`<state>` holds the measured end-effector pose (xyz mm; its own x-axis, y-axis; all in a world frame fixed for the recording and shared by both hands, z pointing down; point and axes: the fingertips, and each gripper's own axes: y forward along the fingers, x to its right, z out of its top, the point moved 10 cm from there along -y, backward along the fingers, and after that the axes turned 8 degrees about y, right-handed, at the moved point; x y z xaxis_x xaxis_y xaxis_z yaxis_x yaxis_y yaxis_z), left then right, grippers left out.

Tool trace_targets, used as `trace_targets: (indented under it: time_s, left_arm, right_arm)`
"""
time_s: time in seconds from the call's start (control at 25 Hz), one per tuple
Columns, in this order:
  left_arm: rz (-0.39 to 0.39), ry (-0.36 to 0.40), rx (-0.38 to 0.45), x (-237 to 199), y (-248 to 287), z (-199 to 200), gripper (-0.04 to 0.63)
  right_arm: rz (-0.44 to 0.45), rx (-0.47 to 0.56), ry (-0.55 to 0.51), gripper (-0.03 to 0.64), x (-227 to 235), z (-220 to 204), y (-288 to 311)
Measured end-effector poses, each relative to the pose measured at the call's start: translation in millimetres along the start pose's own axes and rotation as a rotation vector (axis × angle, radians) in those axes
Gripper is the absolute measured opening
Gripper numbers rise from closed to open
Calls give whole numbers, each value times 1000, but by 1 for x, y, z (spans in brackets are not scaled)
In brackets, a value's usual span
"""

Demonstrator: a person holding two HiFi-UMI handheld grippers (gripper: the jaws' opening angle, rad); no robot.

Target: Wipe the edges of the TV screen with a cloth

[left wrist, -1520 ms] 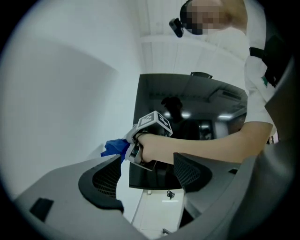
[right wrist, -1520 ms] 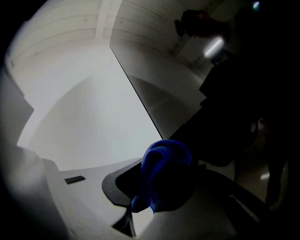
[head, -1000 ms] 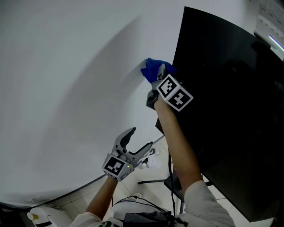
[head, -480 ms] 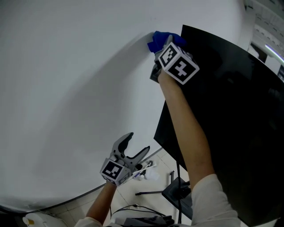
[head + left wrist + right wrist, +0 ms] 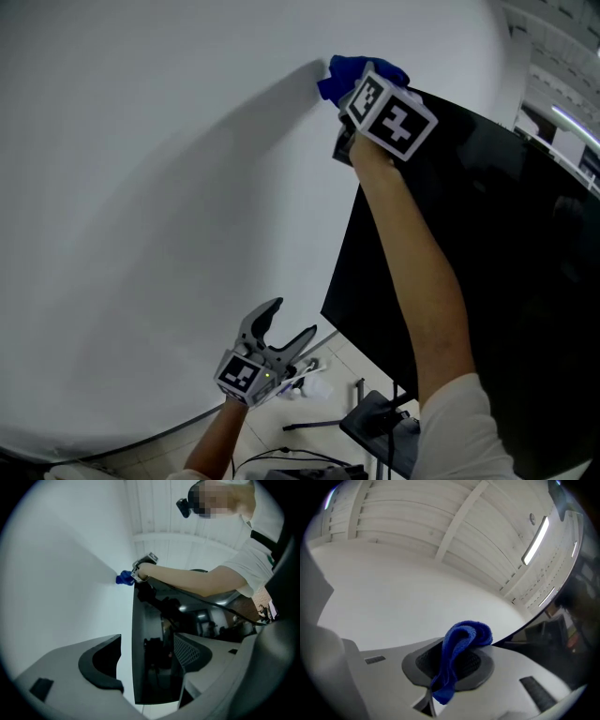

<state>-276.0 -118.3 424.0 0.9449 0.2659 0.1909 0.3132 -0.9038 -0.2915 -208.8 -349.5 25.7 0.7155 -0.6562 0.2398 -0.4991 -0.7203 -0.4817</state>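
Head view: blue cloth (image 5: 361, 67) at 12 o'clock, at the top corner of the TV screen (image 5: 487, 244), beside the white wall (image 5: 141, 187). Right gripper (image 5: 349, 86) clamped on the cloth, a fold bunched between its jaws. Left gripper (image 5: 291, 319) at 6 o'clock, jaws apart, nothing held. Cloth judged light, soft, floppy; best pinched at a thick fold. Screen edge thin, glossy, probably fragile: light pressure. No brand or legible writing; only square markers.
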Motion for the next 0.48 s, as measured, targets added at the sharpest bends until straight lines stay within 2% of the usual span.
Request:
trace_targets:
  time_s: [0.2,0.32,0.48]
  left_arm:
    - [-47,-48,19,13,10,-2,333]
    - [-94,-67,22,29,26,0,333]
    - [-181,-80,31,55,47,12,333]
  right_arm:
    - [15,38,-14,71,-1,7,-23]
    - [20,75,-32,71,10,25,-38]
    - [-34,110,-64,71,29,60,-65]
